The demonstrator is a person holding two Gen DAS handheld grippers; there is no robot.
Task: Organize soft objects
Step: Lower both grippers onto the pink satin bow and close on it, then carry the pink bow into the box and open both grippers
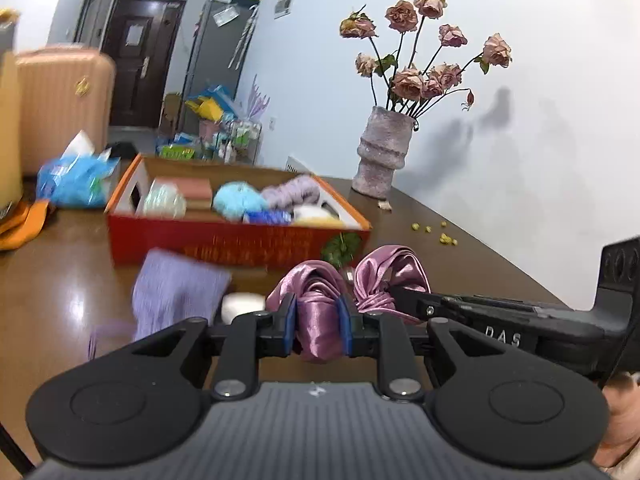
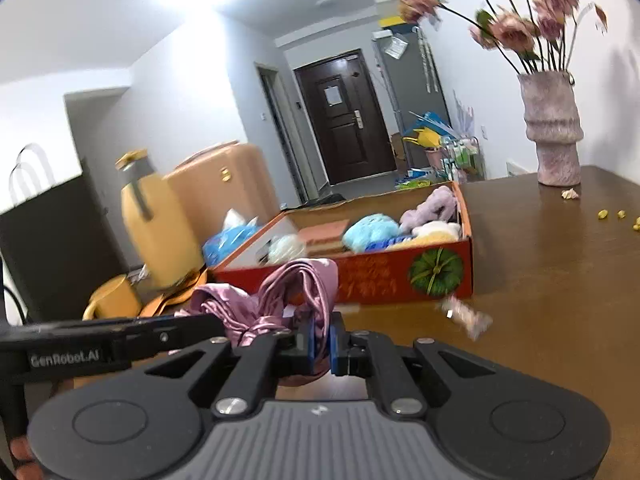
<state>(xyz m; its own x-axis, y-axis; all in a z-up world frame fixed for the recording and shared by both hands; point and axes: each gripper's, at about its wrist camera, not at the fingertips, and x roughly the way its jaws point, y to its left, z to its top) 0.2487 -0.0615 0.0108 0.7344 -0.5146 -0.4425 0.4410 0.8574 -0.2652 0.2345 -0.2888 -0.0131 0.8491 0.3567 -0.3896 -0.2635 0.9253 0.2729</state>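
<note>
- Now we have both grippers clamped on the same pink satin cloth: the left gripper pinches one bunched fold, and the right gripper pinches another part of it
- The cloth hangs between the two, just in front of the red cardboard box, over the brown table
- To do this well, we judge we should keep both pinches firm and move the two together so the slippery satin does not slide out, then carry it over the box's near wall
- Inside the box we see a light blue plush piece, a lilac knitted item, a cream one and a pinkish block; room looks tight
- A purple knit cloth lies on the table beside the box
</note>
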